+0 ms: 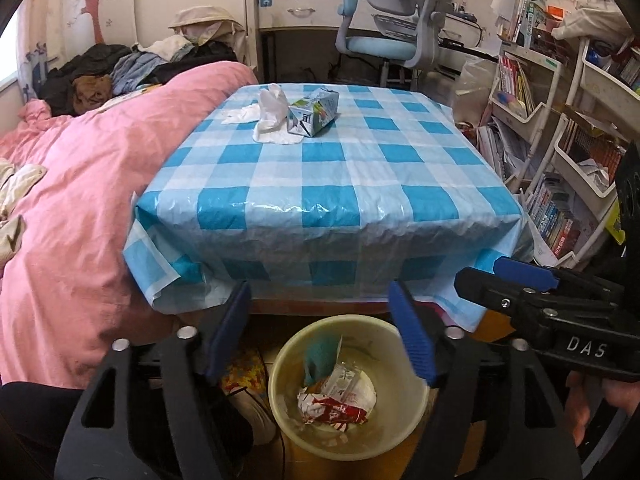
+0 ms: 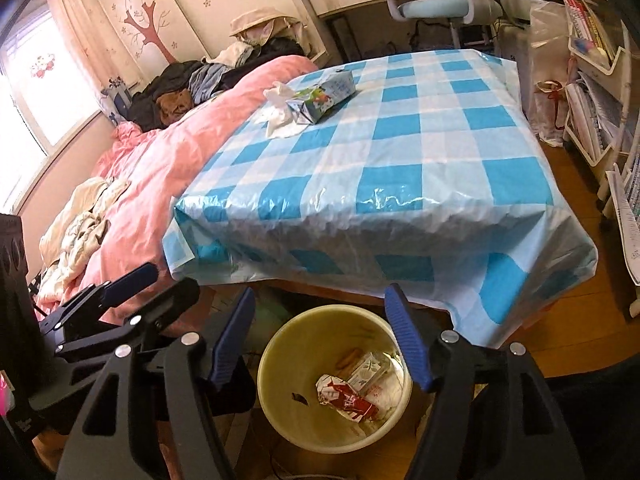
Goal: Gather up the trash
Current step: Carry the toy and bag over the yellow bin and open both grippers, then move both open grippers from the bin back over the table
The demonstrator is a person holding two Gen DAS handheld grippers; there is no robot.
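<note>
Both my left tongs [image 1: 320,332] and right tongs [image 2: 320,338] gape empty above the cream plastic bin [image 1: 416,412]; next, I judge, the crumpled white tissue [image 1: 272,120] and blue-green drink carton [image 1: 316,114] far ahead on the blue-checked table [image 1: 340,184].

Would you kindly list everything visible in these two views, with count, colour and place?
Bin: one, cream, on the floor before the table.
Wrappers: several, red, white and teal, inside the bin.
Carton: one, white and green, lying on the table's far left.
Tissues: a white crumpled heap, touching the carton.
Tablecloth: one, blue and white check, covering the table.
Quilt: one, pink, on the bed left of the table.
Chair: one, grey and blue, at the desk behind.
Left gripper: black with blue pads, open above the bin.
Right gripper: same, open, empty.
</note>
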